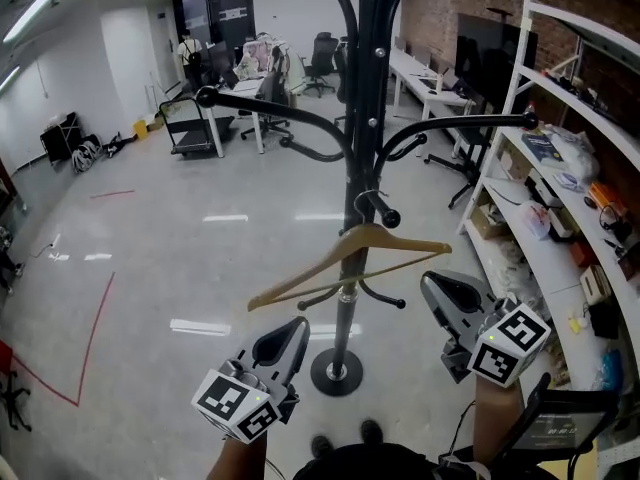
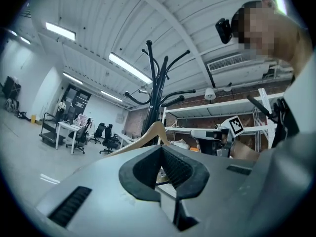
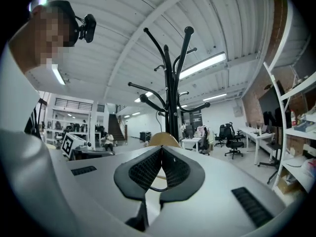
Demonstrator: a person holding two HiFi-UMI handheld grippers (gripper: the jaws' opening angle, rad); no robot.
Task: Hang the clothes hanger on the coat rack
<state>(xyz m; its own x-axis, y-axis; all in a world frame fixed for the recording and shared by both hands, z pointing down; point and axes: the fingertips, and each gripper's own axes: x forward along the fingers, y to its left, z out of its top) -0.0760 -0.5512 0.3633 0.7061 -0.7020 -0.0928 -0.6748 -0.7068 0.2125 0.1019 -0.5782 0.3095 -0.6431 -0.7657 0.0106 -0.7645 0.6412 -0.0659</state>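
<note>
Left claw (image 1: 294,328) and right claw (image 1: 432,282) sit closed, empty, below the hanger (image 1: 405,238) hooked on the coat rack (image 1: 359,118).

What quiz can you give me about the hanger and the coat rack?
1. True or false: the wooden hanger hangs on the black coat rack.
2. What does the left gripper hold? A) the hanger B) nothing C) a cup
3. Fill in the missing word: the jaws of the right gripper are ____, with nothing between them.

Key: 1 true; 2 B; 3 shut.
</note>
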